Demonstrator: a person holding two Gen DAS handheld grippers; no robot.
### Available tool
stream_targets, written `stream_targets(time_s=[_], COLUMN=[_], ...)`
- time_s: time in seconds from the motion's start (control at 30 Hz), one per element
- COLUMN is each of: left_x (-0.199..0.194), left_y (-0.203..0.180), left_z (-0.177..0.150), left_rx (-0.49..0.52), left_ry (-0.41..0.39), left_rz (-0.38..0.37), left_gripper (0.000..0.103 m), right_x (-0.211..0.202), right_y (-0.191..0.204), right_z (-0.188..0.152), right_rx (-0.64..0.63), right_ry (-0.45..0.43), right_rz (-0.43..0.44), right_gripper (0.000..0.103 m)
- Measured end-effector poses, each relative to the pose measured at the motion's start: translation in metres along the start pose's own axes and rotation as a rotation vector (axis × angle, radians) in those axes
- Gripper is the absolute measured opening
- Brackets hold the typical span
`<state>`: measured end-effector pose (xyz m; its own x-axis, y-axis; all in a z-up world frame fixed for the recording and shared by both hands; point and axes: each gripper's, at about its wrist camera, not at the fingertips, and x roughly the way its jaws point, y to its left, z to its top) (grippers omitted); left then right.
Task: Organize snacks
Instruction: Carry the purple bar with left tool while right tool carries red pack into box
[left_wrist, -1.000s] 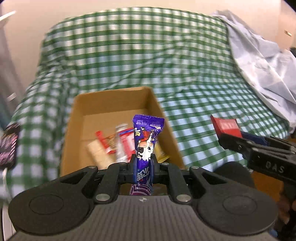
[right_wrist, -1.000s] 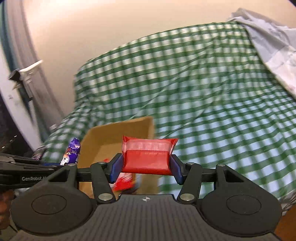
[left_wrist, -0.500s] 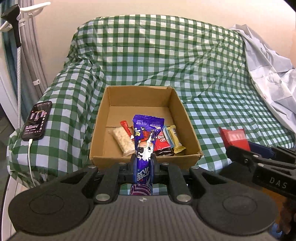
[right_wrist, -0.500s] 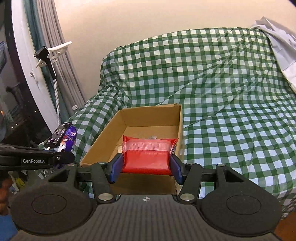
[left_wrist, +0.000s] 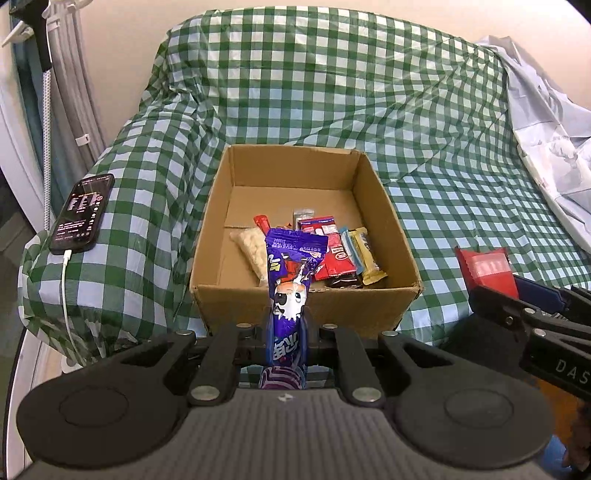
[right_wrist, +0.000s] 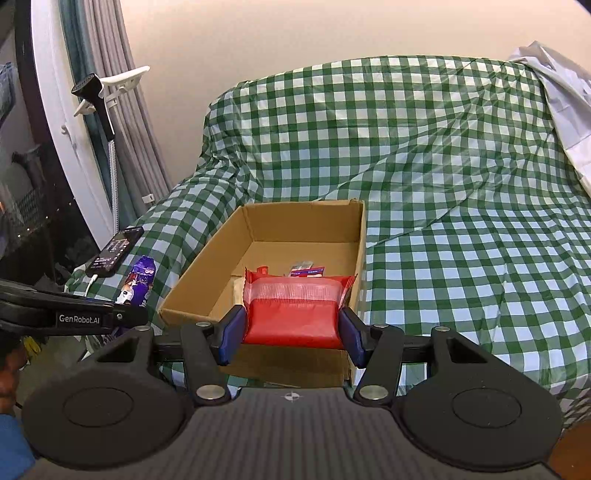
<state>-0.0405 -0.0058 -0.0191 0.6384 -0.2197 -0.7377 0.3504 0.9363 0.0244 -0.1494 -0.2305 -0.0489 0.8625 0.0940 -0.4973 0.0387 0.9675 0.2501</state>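
An open cardboard box (left_wrist: 388, 206) stands on a green checked cloth and holds several snack packs (left_wrist: 334, 251). My left gripper (left_wrist: 286, 332) is shut on a tall purple snack packet (left_wrist: 290, 273), held upright just before the box's near wall. In the right wrist view my right gripper (right_wrist: 291, 332) is shut on a red snack packet (right_wrist: 293, 314), also in front of the box (right_wrist: 258, 225). The red packet (left_wrist: 485, 267) shows at the right of the left wrist view, and the purple packet (right_wrist: 138, 280) at the left of the right wrist view.
A phone (left_wrist: 83, 212) on a white charging cable lies on the cloth left of the box. A pale sheet (left_wrist: 546, 147) is draped at the right. Curtains and a white wall hook (right_wrist: 110, 88) stand at the far left.
Both views have swung from blurred to sharp, with the box now centred ahead and its contents plain. Both packets stay gripped as before.
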Motion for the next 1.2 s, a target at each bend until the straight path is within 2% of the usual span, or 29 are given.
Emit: stream_targets(time_s=[0.67,1.2], left_x=[0.032,0.072], left_y=[0.003,0.005], left_z=[0.008,0.043], left_rx=[0.001,0.002], left_ry=[0.086,0.14], left_rz=[0.025,0.041], left_gripper=[0.014,0.014], right_x=[0.029,0.07], right_y=[-0.005,-0.015], right_z=[0.002,0.021], right_rx=[-0.013,0.013], right_ry=[0.075,0.126], right_rz=[0.008,0.021], right_gripper=[0.057,0.057])
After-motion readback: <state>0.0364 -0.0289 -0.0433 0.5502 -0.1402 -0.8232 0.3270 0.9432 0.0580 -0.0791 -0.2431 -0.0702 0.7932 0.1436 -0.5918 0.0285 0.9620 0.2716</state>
